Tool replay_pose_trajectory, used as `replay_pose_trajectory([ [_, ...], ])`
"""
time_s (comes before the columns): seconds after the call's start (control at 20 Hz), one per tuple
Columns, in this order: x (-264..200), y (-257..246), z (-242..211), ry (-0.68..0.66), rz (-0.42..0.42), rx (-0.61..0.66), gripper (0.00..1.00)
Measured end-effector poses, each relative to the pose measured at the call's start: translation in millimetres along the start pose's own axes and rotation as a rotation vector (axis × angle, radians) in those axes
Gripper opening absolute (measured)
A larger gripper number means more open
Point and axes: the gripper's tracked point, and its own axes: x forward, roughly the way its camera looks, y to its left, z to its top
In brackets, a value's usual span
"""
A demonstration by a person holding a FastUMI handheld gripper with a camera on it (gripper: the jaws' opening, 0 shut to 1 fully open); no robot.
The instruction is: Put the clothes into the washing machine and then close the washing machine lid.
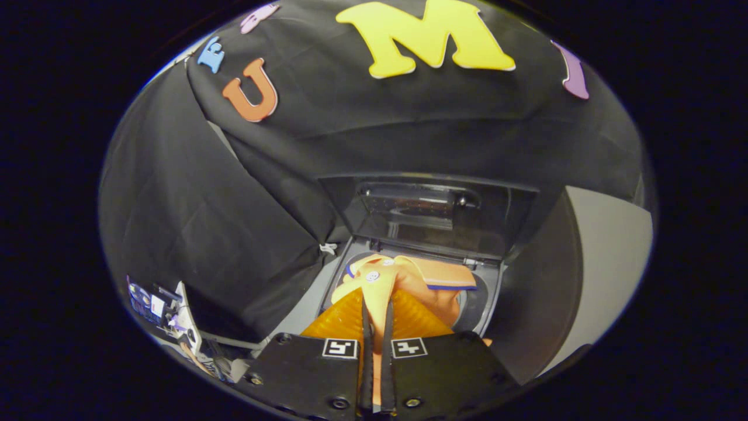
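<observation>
An orange garment [409,278] with a blue-trimmed collar and white buttons hangs from my gripper [377,298], whose fingers are shut on a fold of its cloth. The garment dangles over the round drum opening [473,301] of the top-loading washing machine [494,280], just beyond the fingertips. The machine's dark lid [429,213] stands raised upright behind the opening. Most of the drum is hidden by the cloth and my fingers.
The black cloth wall [193,222] drapes close on the left and behind the machine. A grey panel [608,245] stands to the right. Low on the left sits a cluttered spot with small devices and cables [169,316].
</observation>
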Motion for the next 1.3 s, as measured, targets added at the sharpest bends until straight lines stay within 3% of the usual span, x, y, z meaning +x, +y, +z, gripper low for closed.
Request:
replay_pose_trajectory([
  [0.6,114,-27,-25,0.195,-0.09,0.029,0.08],
  [0.75,128,-42,-31,0.231,-0.16,0.032,0.08],
  [1.15,136,-38,-34,0.243,-0.176,0.064,0.09],
  [1.25,135,-33,-33,0.231,-0.169,0.065,0.16],
  [1.3,131,-31,-30,0.216,-0.174,0.063,0.31],
])
